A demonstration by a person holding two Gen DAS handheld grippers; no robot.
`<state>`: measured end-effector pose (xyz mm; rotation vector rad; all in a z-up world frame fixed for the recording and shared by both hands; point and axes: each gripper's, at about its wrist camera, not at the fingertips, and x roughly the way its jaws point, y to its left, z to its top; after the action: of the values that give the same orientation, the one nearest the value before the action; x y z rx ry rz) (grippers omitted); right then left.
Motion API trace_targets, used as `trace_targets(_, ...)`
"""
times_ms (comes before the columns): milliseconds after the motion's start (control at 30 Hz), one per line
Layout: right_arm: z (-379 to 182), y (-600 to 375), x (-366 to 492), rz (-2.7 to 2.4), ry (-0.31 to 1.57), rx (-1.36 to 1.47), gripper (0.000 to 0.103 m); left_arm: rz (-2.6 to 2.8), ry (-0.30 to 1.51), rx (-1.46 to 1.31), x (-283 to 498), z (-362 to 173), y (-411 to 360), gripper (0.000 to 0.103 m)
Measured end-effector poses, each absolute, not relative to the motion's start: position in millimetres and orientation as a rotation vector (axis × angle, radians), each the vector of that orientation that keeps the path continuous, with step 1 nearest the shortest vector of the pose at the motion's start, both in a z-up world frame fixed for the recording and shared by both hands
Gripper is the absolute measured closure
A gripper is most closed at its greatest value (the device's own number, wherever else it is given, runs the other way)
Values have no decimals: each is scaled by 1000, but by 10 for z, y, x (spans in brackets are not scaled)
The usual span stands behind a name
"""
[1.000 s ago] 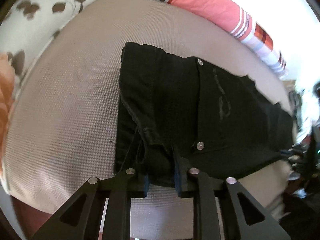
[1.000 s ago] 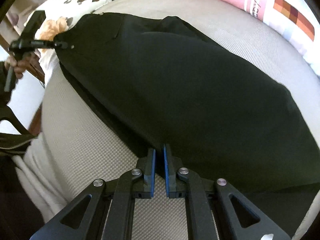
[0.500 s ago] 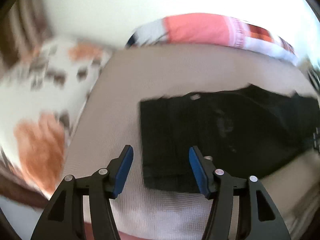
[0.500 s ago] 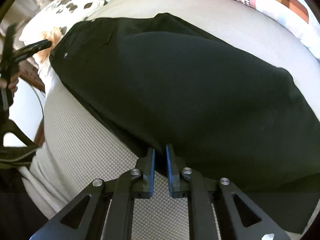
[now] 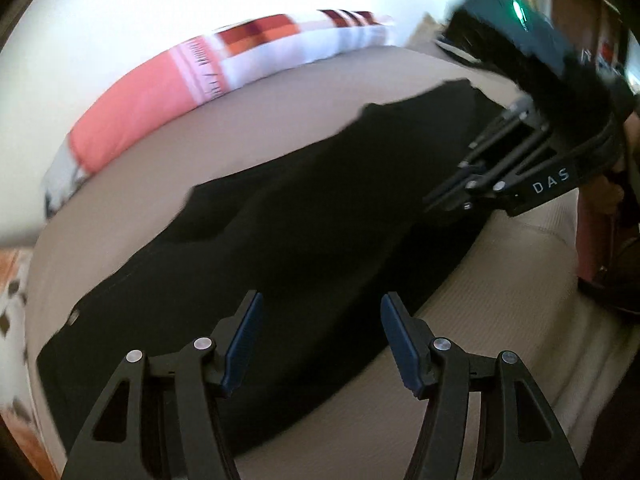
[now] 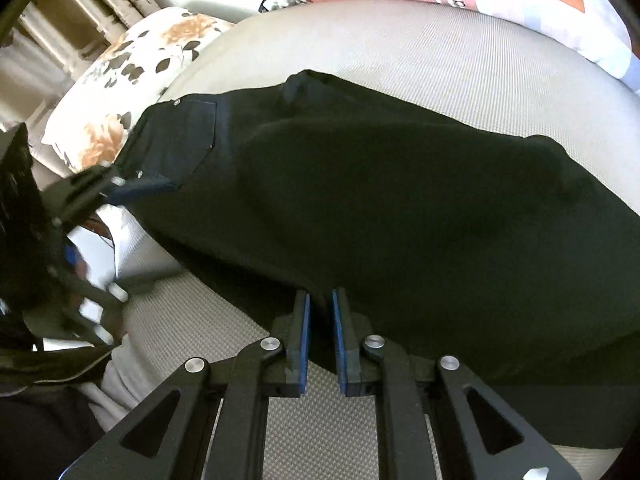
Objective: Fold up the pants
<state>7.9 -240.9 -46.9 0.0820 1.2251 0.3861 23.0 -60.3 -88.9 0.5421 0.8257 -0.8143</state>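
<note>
Black pants point(image 5: 304, 232) lie flat, stretched along beige bed point(image 5: 480, 360), waist end at left.

Left tongs point(image 5: 320, 336): spread wide, jaws just opened, nothing between them, hovering over middle of pants. Best to bring them low to near edge before closing, catch both layers.

Right tongs point(image 6: 320, 336): nearly pressed together, pinching near hem edge of pants, it seems. Judgement: keep this pinch firm, lift both ends together, fold evenly, avoid dragging cloth off bed.

Both tongs are built of matte black linkage bars with triangular cut-outs, joined by round silver screws. The left tongs point(image 5: 320, 340) and right tongs point(image 6: 320, 336) are faced with blue pads. White lettering, seemingly "DAS", is printed on one body.
</note>
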Motion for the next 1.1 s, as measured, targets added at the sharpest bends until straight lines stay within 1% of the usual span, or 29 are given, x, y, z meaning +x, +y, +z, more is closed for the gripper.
trace_targets(100,-433,-2450,77,390,1207,100,91,-814,830,574,292,-1057,-862,42)
trace_targets(133,-429,-2458,75,391,1202,108,91,-811,837,575,324,-1106,-936,44)
trace_targets(200,-401,-2492,68,393,1186,122,91,-808,850,583,340,-1189,-1046,68)
trace_targets(233,-383,-2521,61,393,1179,133,90,-809,866,587,348,-1227,-1116,86)
trace_targets(267,-363,-2553,57,385,1169,144,90,-817,886,581,373,-1254,-1174,92)
trace_targets(300,-328,-2598,50,374,1153,162,88,-814,887,576,377,-1266,-1218,94)
trace_targets(367,-247,-2808,12,338,1118,209,84,-794,872,585,336,-1267,-1265,95)
trace_targets(433,-215,-3105,-26,265,1093,261,77,-796,878,573,300,-1255,-1249,95)
trace_targets(467,-208,-3266,-47,229,1083,293,76,-797,885,555,317,-1245,-1240,95)
trace_targets(700,-334,-4764,-278,-188,1003,606,74,-789,889,494,346,-1162,-1188,95)
trace_targets(800,-437,-5109,-290,-272,986,694,70,-788,893,476,350,-1133,-1170,95)
trace_targets(900,-537,-5244,-224,-289,971,758,70,-790,901,469,373,-1145,-1178,95)
trace_targets(933,-563,-5252,-184,-301,976,763,71,-789,902,469,367,-1150,-1172,95)
trace_targets(967,-566,-5253,-146,-299,976,771,74,-788,902,468,363,-1159,-1173,95)
trace_targets(1000,-540,-5285,-115,-292,970,774,86,-786,904,465,360,-1167,-1170,95)
trace_targets(1033,-506,-5276,-79,-288,963,767,91,-786,908,457,362,-1173,-1168,95)
trace_targets(1100,-387,-5219,80,-286,959,737,95,-784,908,442,354,-1172,-1148,95)
